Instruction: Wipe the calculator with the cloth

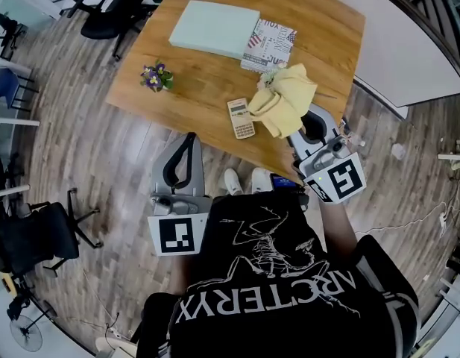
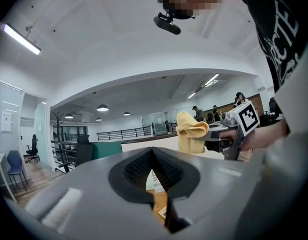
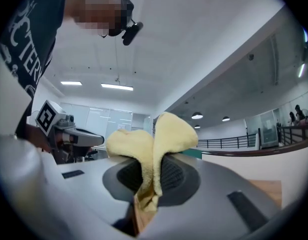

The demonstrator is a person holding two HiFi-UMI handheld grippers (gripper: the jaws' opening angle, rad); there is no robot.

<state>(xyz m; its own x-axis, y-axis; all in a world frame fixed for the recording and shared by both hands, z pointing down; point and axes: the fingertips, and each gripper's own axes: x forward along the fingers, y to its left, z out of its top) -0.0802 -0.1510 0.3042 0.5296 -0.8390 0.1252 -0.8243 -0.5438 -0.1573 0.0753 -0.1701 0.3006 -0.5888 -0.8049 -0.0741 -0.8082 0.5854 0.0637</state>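
Two grippers showed in the head view, with only the right gripper (image 1: 297, 124) at work. Its jaws were pinched on the yellow cloth (image 1: 284, 99), which hung bunched over the near edge of the table (image 1: 319, 21). The calculator (image 1: 241, 118) lay flat close to that near edge, just left of the cloth. Whether a fold brushed its corner could not be told from so high up. A pale green pad (image 1: 215, 28) and a patterned booklet (image 1: 269, 45) sat towards the far edge, and a flower pot (image 1: 156, 77) stood near the left edge. The left gripper (image 1: 189, 142) was held low beside the person, off the table's near edge and pointing towards it.

In the left gripper view its jaws were pressed together with nothing between them, and the cloth showed beyond, off to the right.

In the right gripper view the cloth was clamped at its middle, with two lobes bulging above the pads.

The cloth was in hand, but the wiping itself looked not yet begun. What seemed left was lowering the cloth onto the calculator and stroking across it.
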